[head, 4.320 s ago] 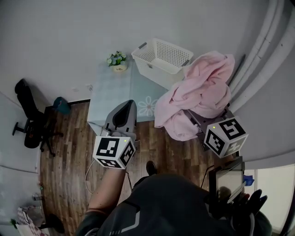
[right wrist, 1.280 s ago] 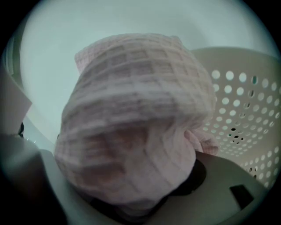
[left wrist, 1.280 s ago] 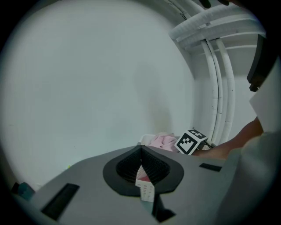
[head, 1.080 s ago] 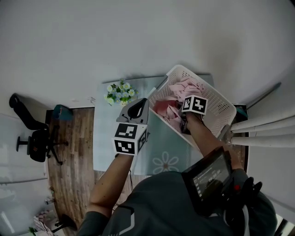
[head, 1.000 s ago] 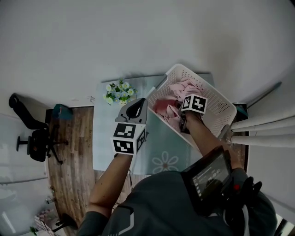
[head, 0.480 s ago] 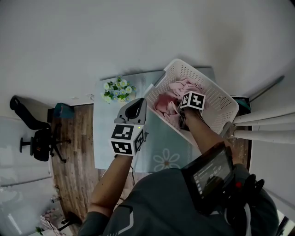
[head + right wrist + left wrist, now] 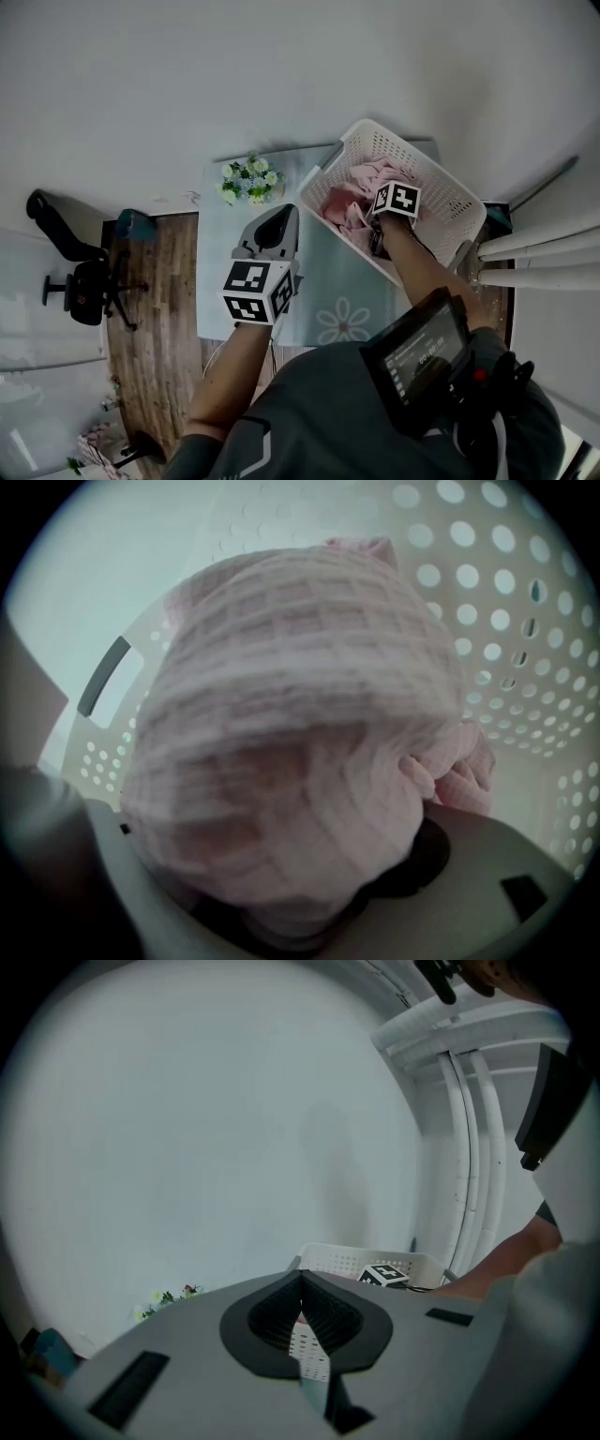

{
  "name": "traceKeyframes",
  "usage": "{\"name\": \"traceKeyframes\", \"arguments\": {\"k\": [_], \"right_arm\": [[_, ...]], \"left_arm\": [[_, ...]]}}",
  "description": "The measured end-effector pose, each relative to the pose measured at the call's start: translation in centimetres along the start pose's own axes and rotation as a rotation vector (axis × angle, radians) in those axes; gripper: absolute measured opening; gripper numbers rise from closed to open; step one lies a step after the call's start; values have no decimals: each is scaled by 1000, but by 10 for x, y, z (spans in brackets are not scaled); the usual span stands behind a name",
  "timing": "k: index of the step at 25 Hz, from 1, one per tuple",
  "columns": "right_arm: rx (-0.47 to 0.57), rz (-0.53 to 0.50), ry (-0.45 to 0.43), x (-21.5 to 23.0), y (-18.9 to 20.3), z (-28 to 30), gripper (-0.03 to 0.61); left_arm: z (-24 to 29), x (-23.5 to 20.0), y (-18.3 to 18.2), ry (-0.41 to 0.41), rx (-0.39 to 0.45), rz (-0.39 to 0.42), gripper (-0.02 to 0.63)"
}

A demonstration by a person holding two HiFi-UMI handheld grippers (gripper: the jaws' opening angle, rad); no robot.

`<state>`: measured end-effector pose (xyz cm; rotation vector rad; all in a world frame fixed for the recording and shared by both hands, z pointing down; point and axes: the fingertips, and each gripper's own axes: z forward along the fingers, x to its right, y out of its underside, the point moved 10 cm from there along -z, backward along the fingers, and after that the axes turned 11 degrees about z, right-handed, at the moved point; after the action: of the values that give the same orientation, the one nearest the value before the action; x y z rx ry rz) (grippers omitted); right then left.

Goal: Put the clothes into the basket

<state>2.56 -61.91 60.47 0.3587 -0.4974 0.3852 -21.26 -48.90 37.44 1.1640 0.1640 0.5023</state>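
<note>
Pink cloth (image 7: pixel 291 714): waffle weave, bunched into a rounded wad. It sits hard up against the right gripper's camera and is blurred on the near side. It fills most of that view and buries the jaw tips. Only dark pad edges show at the wad's base, one on either side.

Right gripper (image 7: pixel 388 204): clamped on that wad, reaching down inside the basket (image 7: pixel 448 201). In the head view its marker cube covers the jaws, so the grip itself can't be seen from above. More pink folds lie ahead of and to the left of this gripper, on the basket floor. The white perforated walls rise all round it, with a handle slot up to its left.

Right forearm (image 7: pixel 427 277): bare, stretched straight out over the basket's near rim.

Left gripper (image 7: pixel 281 216): jaws together at the tips with nothing between them. It is held level over the table (image 7: pixel 220 253), just outside the basket's left wall and not touching it. The basket rim and the other gripper's cube lie straight ahead of its jaws.

Flowers (image 7: pixel 250 180): a small bunch ahead of the left gripper and to its left; the pot can't be made out.
</note>
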Motion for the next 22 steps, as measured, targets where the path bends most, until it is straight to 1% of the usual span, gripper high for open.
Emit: {"name": "traceKeyframes", "arguments": {"k": [2, 4, 6, 9, 11, 13, 14, 17, 20, 22], "right_arm": [[-6, 18, -5, 0, -1, -3, 385], [-4, 29, 9, 0, 1, -9, 408], [8, 46, 34, 0, 2, -19, 413], [32, 120, 70, 0, 3, -36, 414], [68, 178, 82, -2, 3, -54, 414], [117, 209, 59, -8, 2, -76, 414], [145, 207, 36, -13, 3, -88, 414], [225, 155, -42, -32, 7, -120, 414], [319, 81, -94, -47, 17, -154, 413], [382, 63, -139, -56, 29, -177, 413]], "left_arm": [[-11, -1, 0, -5, 10, -3, 8], [-23, -2, 0, -13, 26, -11, 8], [-35, -1, 0, -22, 42, -18, 8], [-52, 3, 0, -28, 61, -7, 8], [-66, 7, 1, -30, 79, 5, 8], [-83, 12, 1, -20, 102, 11, 8], [-91, 14, 2, -10, 114, 12, 8], [-112, 20, 7, 12, 140, 13, 8], [-129, 28, 12, 28, 160, 3, 8], [-142, 33, 15, 39, 176, 5, 8]]}}
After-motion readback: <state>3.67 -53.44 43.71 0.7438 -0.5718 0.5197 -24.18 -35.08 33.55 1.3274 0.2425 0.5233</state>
